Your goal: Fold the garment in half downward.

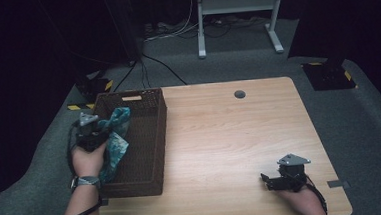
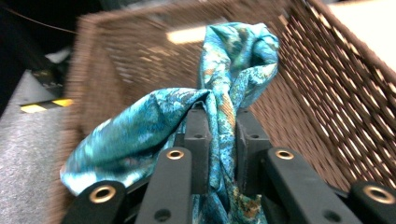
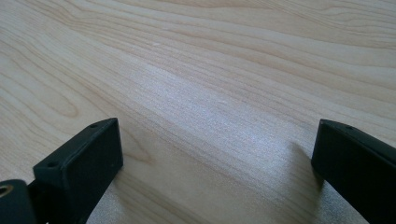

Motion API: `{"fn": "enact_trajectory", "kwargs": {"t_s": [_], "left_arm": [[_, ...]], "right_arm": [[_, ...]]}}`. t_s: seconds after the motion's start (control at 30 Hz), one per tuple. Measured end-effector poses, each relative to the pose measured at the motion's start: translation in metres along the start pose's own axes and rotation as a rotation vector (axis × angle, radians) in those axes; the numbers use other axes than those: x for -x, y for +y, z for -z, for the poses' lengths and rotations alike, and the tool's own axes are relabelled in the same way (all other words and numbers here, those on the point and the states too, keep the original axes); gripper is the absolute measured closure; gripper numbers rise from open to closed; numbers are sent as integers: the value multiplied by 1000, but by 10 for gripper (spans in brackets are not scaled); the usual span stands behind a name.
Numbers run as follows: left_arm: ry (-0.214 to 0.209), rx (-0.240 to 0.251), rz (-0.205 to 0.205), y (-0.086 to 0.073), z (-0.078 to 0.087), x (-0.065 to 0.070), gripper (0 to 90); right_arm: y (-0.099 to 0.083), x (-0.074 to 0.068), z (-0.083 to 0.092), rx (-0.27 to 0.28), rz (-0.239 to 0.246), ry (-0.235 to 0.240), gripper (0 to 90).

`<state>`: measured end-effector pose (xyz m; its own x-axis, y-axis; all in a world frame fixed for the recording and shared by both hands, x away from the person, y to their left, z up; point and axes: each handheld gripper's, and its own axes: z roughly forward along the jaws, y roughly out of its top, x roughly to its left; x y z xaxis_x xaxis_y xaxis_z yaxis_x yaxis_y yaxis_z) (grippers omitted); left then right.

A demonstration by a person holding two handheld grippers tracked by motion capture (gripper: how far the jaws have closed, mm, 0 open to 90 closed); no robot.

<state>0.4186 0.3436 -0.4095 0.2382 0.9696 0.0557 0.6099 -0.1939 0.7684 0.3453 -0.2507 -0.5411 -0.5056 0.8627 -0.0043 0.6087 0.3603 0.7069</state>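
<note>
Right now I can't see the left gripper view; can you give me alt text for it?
The left gripper is shut on a teal patterned cloth, bunched and held up over the brown wicker basket. The basket's woven walls rise behind and to the right, with grey floor at the left edge.

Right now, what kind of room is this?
Probably a workshop or test room, not a home: a lone wooden table stands on grey carpet, with yellow-and-black warning tape on the floor, loose cables behind, and dark curtains around.
</note>
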Motion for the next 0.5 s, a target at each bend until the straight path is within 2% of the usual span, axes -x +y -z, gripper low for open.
{"fn": "enact_trajectory", "kwargs": {"t_s": [0.07,0.1,0.13,0.27,0.37,0.5], "left_arm": [[-28,-47,-58,4,-9,14,710],[-36,-57,-82,6,-13,21,612],[-39,-54,-94,9,-14,27,612],[-80,-28,-111,20,-14,40,544],[-80,-24,-116,27,-13,43,526],[-64,-51,-109,31,-17,39,505]], "right_arm": [[0,0,0,-1,1,2,18],[0,0,0,-1,2,5,19],[0,0,0,-1,2,5,19],[0,0,0,-1,4,7,18],[0,0,0,0,9,10,18],[0,0,0,-1,11,11,18]]}}
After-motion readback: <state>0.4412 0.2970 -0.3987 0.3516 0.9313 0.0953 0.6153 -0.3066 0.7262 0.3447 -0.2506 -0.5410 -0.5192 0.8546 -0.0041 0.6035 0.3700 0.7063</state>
